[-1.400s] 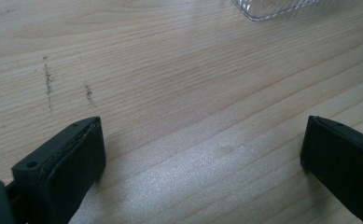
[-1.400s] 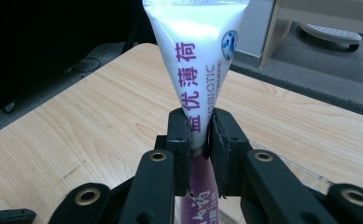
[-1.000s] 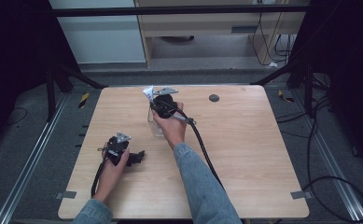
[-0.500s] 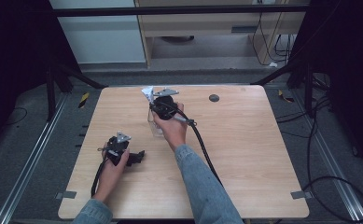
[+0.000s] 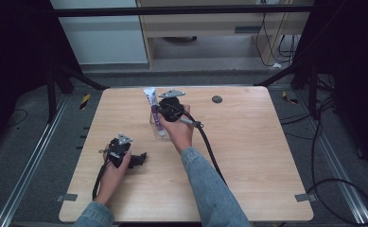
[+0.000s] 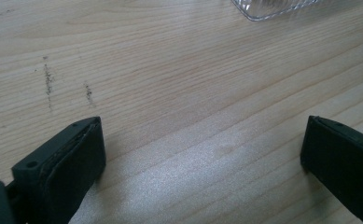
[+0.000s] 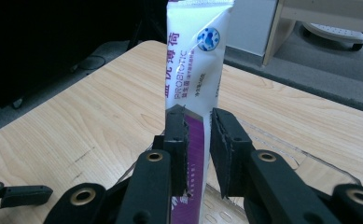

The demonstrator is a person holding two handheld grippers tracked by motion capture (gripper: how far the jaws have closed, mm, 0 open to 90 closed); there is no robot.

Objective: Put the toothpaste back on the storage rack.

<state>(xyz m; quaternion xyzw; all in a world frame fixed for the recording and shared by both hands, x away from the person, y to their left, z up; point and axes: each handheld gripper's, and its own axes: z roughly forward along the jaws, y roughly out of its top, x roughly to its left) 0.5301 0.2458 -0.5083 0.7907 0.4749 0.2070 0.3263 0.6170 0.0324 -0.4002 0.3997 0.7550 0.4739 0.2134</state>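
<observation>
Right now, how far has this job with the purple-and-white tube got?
Done: the right gripper has clamped the toothpaste tube, upright. In hand: it holds the tube over the clear container, lower end inside. Whether the tube is going in or out, I cannot tell. The left gripper rests open on the table.

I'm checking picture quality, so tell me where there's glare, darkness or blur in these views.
High view: dark surroundings, evenly lit table. Left gripper view: pale sheen on the wood between the open left gripper, jaws soft at the edges. Right gripper view: toothpaste tube sharp, black left background, right gripper close and large.
</observation>
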